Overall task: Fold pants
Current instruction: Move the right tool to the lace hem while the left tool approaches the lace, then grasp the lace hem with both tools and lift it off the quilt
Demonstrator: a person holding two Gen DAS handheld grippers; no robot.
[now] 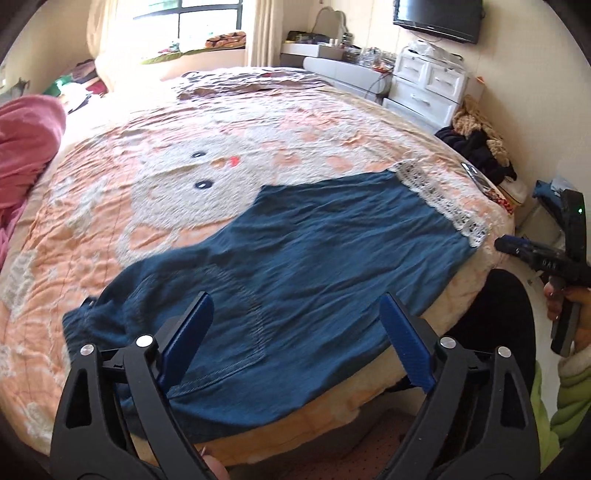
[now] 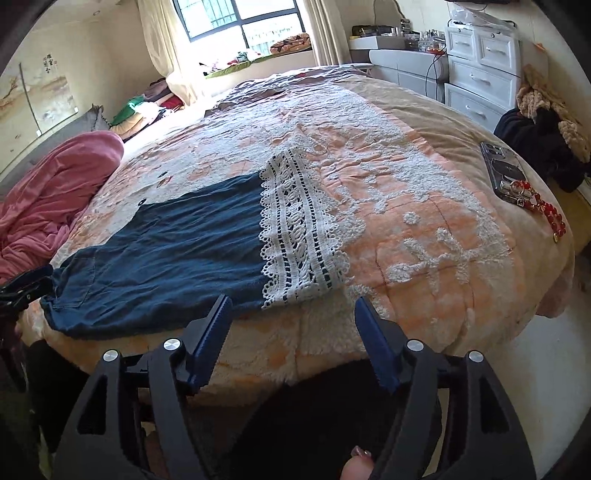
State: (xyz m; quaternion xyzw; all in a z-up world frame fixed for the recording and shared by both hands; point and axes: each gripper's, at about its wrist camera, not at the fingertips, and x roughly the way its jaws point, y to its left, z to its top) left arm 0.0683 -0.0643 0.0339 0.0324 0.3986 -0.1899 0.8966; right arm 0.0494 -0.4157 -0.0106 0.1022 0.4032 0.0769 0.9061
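Pants (image 1: 295, 251) lie flat on bed (image 1: 147, 229), ready for folding. We hold left gripper (image 1: 295, 325) and right gripper (image 2: 293, 321) spread, empty, near the edge.

Daylight floods a window (image 2: 240, 22) beyond the bed (image 2: 424, 206) (peach quilt), white drawers (image 2: 480, 74) against the right wall.

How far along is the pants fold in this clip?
Done: the blue pants lie flat near the bed's front edge, apparently one leg over the other, lace hem together. In hand: nothing; the left gripper is open over the waist end, and the right gripper is open short of the hem. Left: folding hem to waist.
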